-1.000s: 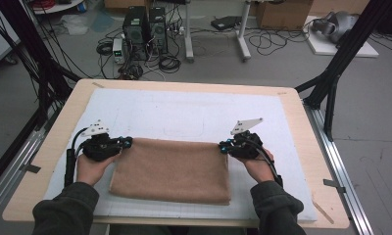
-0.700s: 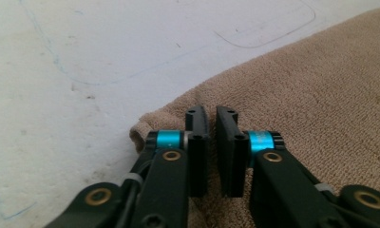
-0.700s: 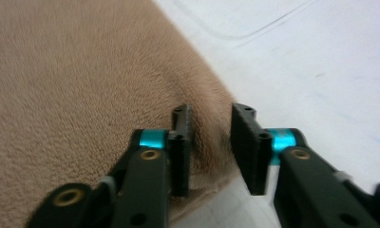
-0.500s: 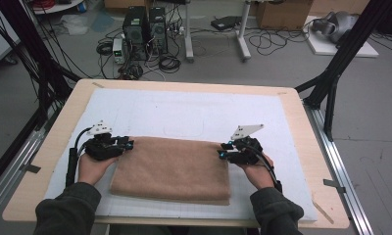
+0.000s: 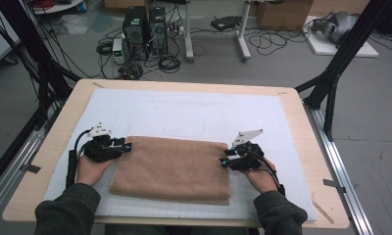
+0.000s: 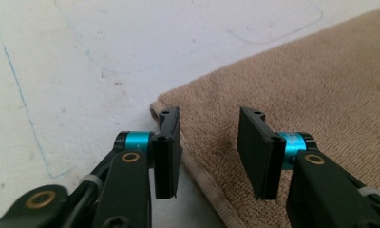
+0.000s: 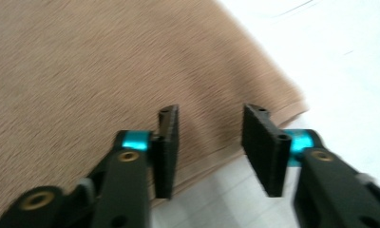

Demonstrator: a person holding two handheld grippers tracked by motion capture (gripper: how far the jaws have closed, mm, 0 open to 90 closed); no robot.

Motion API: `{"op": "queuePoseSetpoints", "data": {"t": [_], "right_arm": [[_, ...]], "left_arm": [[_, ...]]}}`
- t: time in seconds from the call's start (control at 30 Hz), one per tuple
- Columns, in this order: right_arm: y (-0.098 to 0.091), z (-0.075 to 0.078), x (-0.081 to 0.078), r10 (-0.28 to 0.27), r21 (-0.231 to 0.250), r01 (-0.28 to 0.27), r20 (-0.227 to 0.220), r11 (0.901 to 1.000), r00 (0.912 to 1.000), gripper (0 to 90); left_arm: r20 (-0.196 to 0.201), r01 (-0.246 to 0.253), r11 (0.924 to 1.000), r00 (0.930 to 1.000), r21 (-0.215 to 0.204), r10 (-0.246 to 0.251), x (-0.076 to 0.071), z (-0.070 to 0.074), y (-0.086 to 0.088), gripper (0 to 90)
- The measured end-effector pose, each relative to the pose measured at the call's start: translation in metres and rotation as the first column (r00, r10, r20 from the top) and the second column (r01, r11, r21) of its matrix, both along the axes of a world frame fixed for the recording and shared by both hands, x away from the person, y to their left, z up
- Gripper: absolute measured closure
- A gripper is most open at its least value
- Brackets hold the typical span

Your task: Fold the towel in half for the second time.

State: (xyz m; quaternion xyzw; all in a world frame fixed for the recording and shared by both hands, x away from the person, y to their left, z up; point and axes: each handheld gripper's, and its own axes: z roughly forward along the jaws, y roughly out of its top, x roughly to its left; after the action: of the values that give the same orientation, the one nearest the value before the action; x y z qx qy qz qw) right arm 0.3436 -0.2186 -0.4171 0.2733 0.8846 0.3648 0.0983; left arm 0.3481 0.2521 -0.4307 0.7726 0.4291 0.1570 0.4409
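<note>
Towel (image 5: 172,169), tan and folded flat, lies on the white mat (image 5: 194,112) toward the near side of my table (image 5: 302,127). My left tongs (image 5: 127,145) sit at its far left corner, my right tongs (image 5: 224,162) at its right edge. Both sets of jaws have just been opening and now stand about half apart; in each gripper view the towel's edge lies below the gap, unpinched.
</note>
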Motion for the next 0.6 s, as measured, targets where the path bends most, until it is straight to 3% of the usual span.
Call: {"op": "queuePoseSetpoints", "data": {"t": [0.1, 0.27, 0.33, 0.43, 0.47, 0.53, 0.57, 0.6], "right_arm": [[-0.003, 0.005, 0.015, -0.052, 0.038, 0.052, 0.0, 0.9979, 0.9986, 42.4], [-0.007, 0.001, 0.039, -0.089, 0.047, 0.091, -0.037, 0.9947, 0.9953, 34.2], [-0.007, -0.005, 0.044, -0.1, 0.045, 0.102, -0.053, 0.9937, 0.9936, 33.3], [-0.006, -0.011, 0.047, -0.091, 0.035, 0.094, -0.077, 0.995, 0.9929, 33.1], [-0.005, -0.012, 0.047, -0.086, 0.031, 0.088, -0.081, 0.9956, 0.993, 34.1], [-0.001, -0.017, 0.048, -0.053, 0.038, 0.058, -0.11, 0.9976, 0.9925, 39.5], [0.001, -0.019, 0.048, -0.037, 0.046, 0.044, -0.14, 0.998, 0.9894, 45.5], [0.003, -0.021, 0.048, -0.013, 0.07, 0.025, -0.166, 0.9973, 0.9861, 53.2]], "left_arm": [[-0.002, 0.001, 0.9999, 1.0, -0.012, -0.001, 0.007, 0.003, -0.002, 50.9], [-0.06, -0.01, 0.9997, 0.9981, 0.024, 0.012, 0.024, 0.001, -0.01, 39.0], [-0.077, -0.009, 0.9998, 0.997, 0.019, 0.01, 0.028, -0.003, -0.011, 36.9], [-0.14, -0.016, 0.9995, 0.9899, 0.026, 0.02, 0.033, -0.013, -0.013, 35.6], [-0.128, -0.018, 0.9993, 0.9916, 0.032, 0.022, 0.032, -0.013, -0.014, 35.4], [-0.123, 0.001, 0.9992, 0.9924, 0.04, 0.004, 0.03, -0.013, -0.017, 39.6], [-0.129, 0.045, 0.9988, 0.9908, 0.02, -0.042, 0.029, -0.012, -0.016, 49.3], [-0.124, 0.05, 0.9985, 0.9911, 0.022, -0.047, 0.028, -0.012, -0.018, 59.3]]}}
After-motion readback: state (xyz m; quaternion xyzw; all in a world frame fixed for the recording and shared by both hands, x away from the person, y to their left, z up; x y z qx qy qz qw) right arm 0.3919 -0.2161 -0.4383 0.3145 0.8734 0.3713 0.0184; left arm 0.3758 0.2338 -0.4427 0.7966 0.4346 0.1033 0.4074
